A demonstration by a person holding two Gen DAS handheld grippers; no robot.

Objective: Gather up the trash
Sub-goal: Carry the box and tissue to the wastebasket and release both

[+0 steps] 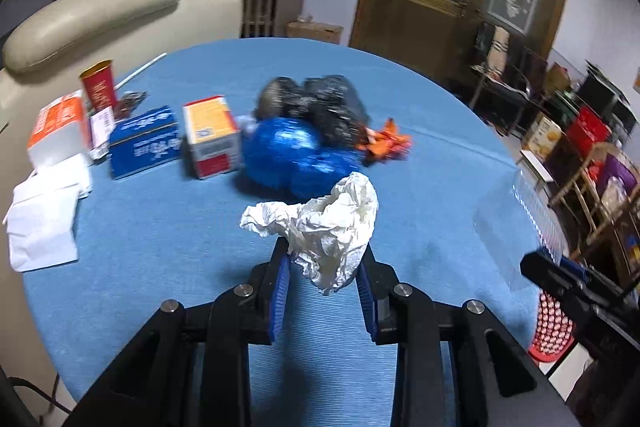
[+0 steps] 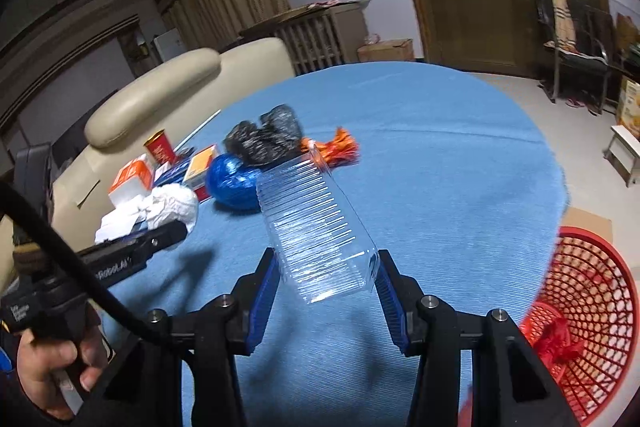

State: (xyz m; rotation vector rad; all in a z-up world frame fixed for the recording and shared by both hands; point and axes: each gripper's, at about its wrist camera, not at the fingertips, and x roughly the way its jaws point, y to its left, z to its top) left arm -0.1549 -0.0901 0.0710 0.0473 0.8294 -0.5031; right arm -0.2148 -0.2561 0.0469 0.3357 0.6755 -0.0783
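My left gripper (image 1: pixel 325 269) is shut on a crumpled white paper wad (image 1: pixel 332 227), lifted above the blue tablecloth (image 1: pixel 160 235). My right gripper (image 2: pixel 326 273) is shut on a clear ribbed plastic container (image 2: pixel 316 227), which tilts up and away from the fingers. The right wrist view also catches the left gripper (image 2: pixel 176 231) at the left with the paper wad (image 2: pixel 172 205) at its tip. A red mesh basket (image 2: pixel 592 307) stands on the floor at the table's right edge, with red trash (image 2: pixel 556 343) inside. The clear container (image 1: pixel 516 223) shows faintly at the right of the left wrist view.
On the table lie a blue bag (image 1: pixel 292 155), a black bag (image 1: pixel 320 103), an orange wrapper (image 1: pixel 386 143), boxes (image 1: pixel 210 135), a red cup (image 1: pixel 98 85) and white papers (image 1: pixel 44 223). A beige sofa (image 1: pixel 92 11) stands behind at the left. Shelves and cartons (image 1: pixel 580 147) crowd the right.
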